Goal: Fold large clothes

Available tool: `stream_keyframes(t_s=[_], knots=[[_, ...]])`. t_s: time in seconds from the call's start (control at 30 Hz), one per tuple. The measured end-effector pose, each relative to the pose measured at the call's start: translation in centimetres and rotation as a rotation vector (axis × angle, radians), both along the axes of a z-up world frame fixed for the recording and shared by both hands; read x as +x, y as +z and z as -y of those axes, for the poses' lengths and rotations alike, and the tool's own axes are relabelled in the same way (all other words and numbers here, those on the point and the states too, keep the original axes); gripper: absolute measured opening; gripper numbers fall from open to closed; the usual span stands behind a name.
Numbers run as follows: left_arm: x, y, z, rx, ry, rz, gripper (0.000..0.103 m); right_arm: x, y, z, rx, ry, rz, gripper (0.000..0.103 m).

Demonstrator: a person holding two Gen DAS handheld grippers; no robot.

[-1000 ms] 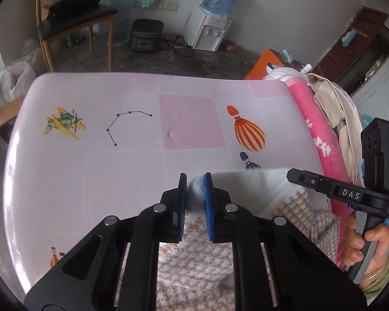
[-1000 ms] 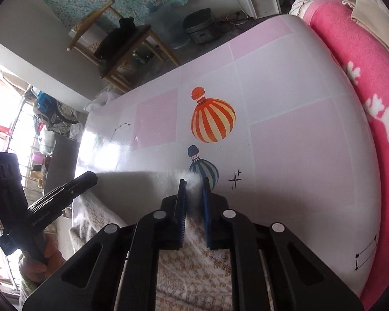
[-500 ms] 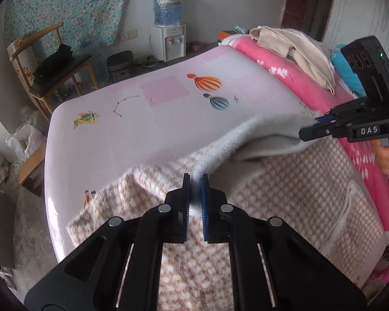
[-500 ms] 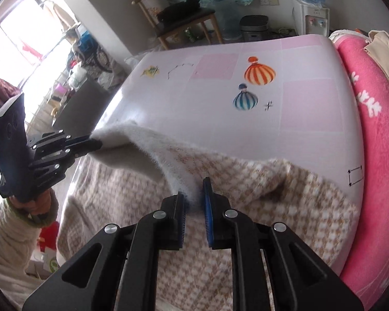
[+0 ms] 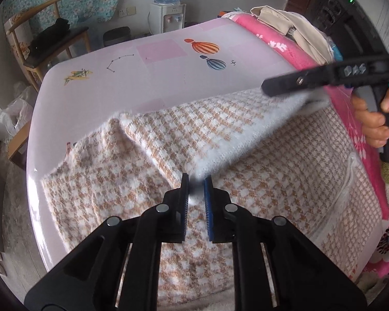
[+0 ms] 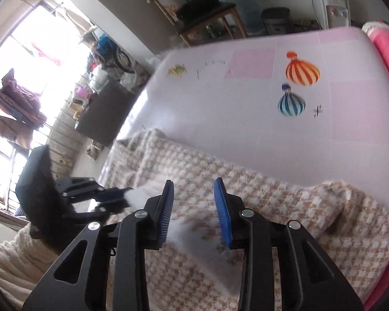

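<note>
A fuzzy tan-and-white checked garment (image 5: 246,181) lies spread on the pink printed bed sheet (image 5: 168,77). Its far part is folded toward me, ending in a white fluffy edge. My left gripper (image 5: 195,191) is shut on that white edge low over the cloth. It also shows at the left of the right wrist view as the left gripper (image 6: 127,195) with a white tuft in its tips. My right gripper (image 6: 194,207) hovers over the garment (image 6: 272,207), its jaws opening. The white edge lies loose between its pads, unpressed. From the left wrist the right gripper (image 5: 265,88) looks blurred.
A pink blanket (image 5: 285,49) with beige clothes (image 5: 285,23) piled on it runs along the bed's right side. A hand (image 5: 373,121) holds the right gripper's handle. Beyond the bed stand a wooden chair (image 5: 51,41), a water dispenser (image 5: 168,18) and a dark cabinet (image 6: 103,114).
Both grippers carried the garment's white edge back from the far sheet toward the near side, laying the fold over. The right jaws, shut on the edge before, have parted.
</note>
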State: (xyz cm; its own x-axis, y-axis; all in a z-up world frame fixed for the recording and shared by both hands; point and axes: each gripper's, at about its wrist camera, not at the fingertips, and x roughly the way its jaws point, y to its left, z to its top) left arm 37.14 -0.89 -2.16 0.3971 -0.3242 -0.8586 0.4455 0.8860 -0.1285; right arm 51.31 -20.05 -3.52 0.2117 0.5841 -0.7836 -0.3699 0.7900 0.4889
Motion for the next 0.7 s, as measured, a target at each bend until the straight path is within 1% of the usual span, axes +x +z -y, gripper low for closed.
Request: stream_keyframes(t_s=[0.03, 0.07, 0.1, 0.13, 0.2, 0.23, 0.3, 0.37, 0.4, 0.47, 0.53, 0.57, 0.6, 0.63, 0.7], knots=[[-0.4, 0.5, -0.6, -0.028, 0.005, -0.017, 0.012, -0.3, -1.1, -0.5, -0.024, 0.012, -0.021, 0.028], [-0.8, 1.2, -1.3, -0.082, 0.006, -0.028, 0.012, -0.9, -1.9, -0.8, -0.046, 0.026, -0.018, 0.028], [-1.1, 2.2, -2.2, -0.145, 0.008, -0.037, 0.012, -1.5, -2.0, -1.0, -0.063, 0.041, 0.003, 0.028], [-1.3, 3.1, -3.0, -0.185, 0.018, -0.034, 0.012, -2.1, -1.8, -1.1, -0.081, 0.059, 0.029, 0.028], [-0.8, 4.7, -3.9, -0.230, 0.040, -0.007, 0.012, -3.0, -1.6, -1.3, -0.104, 0.088, 0.048, 0.028], [-0.3, 5.2, -3.8, -0.231, 0.049, 0.014, 0.012, -3.3, -1.6, -1.4, -0.120, 0.103, 0.058, 0.028], [1.3, 5.7, -3.2, -0.201, 0.079, 0.062, 0.012, -3.8, -1.9, -1.8, -0.147, 0.123, 0.078, 0.028], [3.3, 5.1, -1.8, -0.199, 0.076, 0.076, 0.012, -4.1, -2.2, -1.9, -0.152, 0.127, 0.091, 0.028], [4.5, 4.4, -1.0, -0.182, 0.082, 0.078, 0.012, -4.3, -2.2, -1.9, -0.154, 0.131, 0.107, 0.028], [6.8, 2.6, 0.4, -0.150, 0.097, 0.061, 0.012, -4.7, -2.6, -1.6, -0.143, 0.135, 0.130, 0.028], [8.8, 0.7, 1.3, -0.127, 0.094, 0.034, 0.012, -4.9, -2.9, -1.1, -0.115, 0.131, 0.129, 0.028], [9.4, -0.4, 1.6, -0.105, 0.094, 0.006, 0.012, -4.8, -2.9, -0.8, -0.103, 0.129, 0.121, 0.028], [9.9, -1.5, 1.8, -0.085, 0.085, -0.031, 0.012, -4.8, -2.9, -0.6, -0.096, 0.125, 0.112, 0.027], [9.8, -2.1, 1.8, -0.081, 0.081, -0.032, 0.012, -4.7, -2.9, -0.5, -0.096, 0.122, 0.107, 0.025], [8.8, -1.9, 1.5, -0.074, 0.063, -0.011, 0.012, -4.8, -2.9, -0.2, -0.097, 0.124, 0.104, 0.025]])
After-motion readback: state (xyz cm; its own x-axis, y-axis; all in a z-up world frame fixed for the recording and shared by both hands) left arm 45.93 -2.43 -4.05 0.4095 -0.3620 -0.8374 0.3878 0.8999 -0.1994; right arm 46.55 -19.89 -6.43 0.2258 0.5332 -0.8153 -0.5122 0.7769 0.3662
